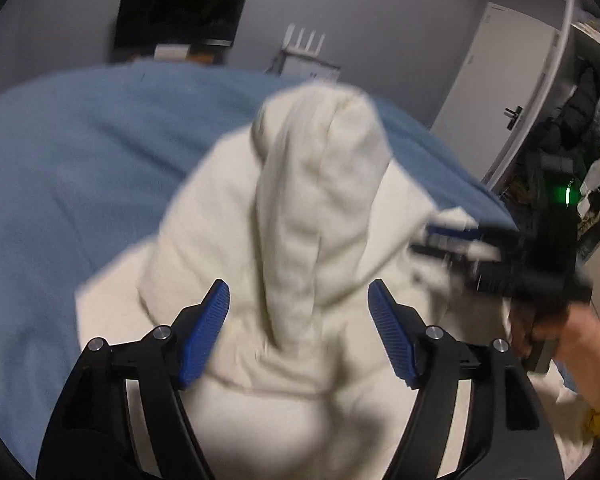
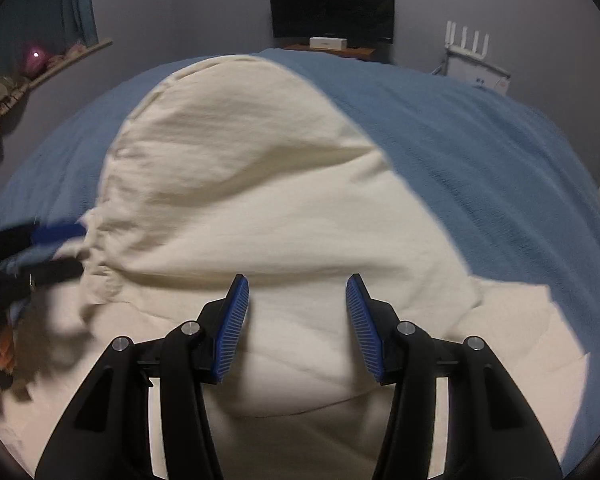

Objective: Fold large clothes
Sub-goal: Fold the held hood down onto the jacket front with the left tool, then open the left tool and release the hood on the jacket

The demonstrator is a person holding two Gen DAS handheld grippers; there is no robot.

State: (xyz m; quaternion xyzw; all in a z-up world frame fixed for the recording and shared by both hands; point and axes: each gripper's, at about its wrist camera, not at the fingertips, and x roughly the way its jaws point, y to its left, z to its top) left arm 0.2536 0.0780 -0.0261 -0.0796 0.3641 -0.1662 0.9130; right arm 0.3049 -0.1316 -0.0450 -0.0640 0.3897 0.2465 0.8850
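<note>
A cream hoodie (image 1: 300, 208) lies on a blue bed cover (image 1: 80, 152). Its hood and a raised fold stand up in the left wrist view. My left gripper (image 1: 299, 294) is open, its blue pads on either side of the raised fold, not closed on it. My right gripper (image 2: 297, 288) is open and empty just above the cream hoodie (image 2: 240, 184). The right gripper also shows in the left wrist view (image 1: 452, 240) at the hoodie's right edge, blurred. The left gripper shows in the right wrist view (image 2: 52, 244) at the hoodie's left edge.
The blue bed cover (image 2: 480, 152) spreads wide around the hoodie. A dark monitor (image 2: 332, 4) and a white router (image 2: 468, 44) stand by the far wall. A door (image 1: 496, 92) and hanging clothes (image 1: 580, 120) are to the right.
</note>
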